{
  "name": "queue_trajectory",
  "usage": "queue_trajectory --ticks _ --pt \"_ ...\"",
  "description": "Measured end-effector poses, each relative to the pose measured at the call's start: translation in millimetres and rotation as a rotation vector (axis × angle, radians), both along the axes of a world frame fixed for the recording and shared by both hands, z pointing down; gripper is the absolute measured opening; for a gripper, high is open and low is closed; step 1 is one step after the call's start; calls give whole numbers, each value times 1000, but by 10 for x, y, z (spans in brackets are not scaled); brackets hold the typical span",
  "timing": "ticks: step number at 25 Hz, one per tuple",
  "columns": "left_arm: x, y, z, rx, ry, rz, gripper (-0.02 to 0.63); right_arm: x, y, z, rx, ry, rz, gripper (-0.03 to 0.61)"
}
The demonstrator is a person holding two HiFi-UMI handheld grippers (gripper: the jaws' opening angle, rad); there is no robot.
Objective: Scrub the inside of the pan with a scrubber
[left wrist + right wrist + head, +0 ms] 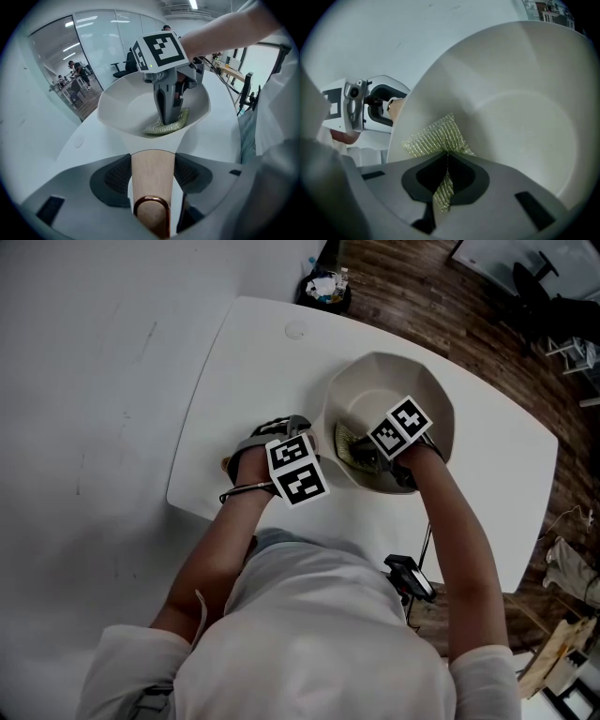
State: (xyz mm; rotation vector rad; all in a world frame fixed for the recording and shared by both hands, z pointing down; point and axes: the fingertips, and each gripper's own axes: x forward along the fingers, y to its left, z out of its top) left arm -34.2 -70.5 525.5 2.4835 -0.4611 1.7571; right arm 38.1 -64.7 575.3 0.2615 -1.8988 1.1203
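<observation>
The pan (424,397) sits on the white table (246,354), and both tools are already at work on it. The left hand-held gripper (152,183) is clamped on the pan's wooden handle (152,158), its jaws pressed against the wood on either side. The right hand-held gripper (446,174) reaches inside the pan, jaws pinched together on a fold of the green-gold mesh scrubber (435,135). The free part of the scrubber fans out against the pan's inner wall on the handle side, low down near the floor. To scrub well, the left grip should probably hold the handle firm and level, since sideways strokes would otherwise slide or turn the pan on the smooth table. The right one likely does best pressing the mesh flat and working in overlapping passes from this wall across the floor to the far wall. Only a narrow pinch holds the scrubber, so hard dragging could pull it free; moderate pressure seems wiser.
</observation>
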Motion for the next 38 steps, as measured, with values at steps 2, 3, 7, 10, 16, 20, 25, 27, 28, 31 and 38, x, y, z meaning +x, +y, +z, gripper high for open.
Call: queue_trajectory --ticks 2,3,7,10,16,20,25,27,28,31,38 --pt "2 -8 1 -3 1 0 272 66 78 7 -29 31 -40 26" --pt "2 -10 1 -5 3 -2 272 101 115 12 -41 50 -61 26" --pt "-3 -9 2 -15 9 -17 272 280 264 32 -81 148 -147 26" --pt "2 -8 2 -18 9 -16 272 495 363 50 -110 249 -213 26" --pt "-7 -27 5 -25 9 3 270 908 405 80 -105 397 -256 26" --pt "-1 -29 5 -27 9 5 270 1162 305 100 -29 525 -307 28" --pt "1 -26 1 -22 9 8 270 1381 118 113 81 658 -370 28" --pt "2 -27 3 -18 9 10 270 1450 18 127 141 706 -407 28" --pt "2 -27 3 -17 9 11 270 1472 -32 145 170 723 -424 28" --pt "1 -27 2 -13 9 13 270 1496 -178 190 262 760 -450 28" --pt "0 -27 4 -7 11 26 270 1593 -584 184 479 858 -426 27"
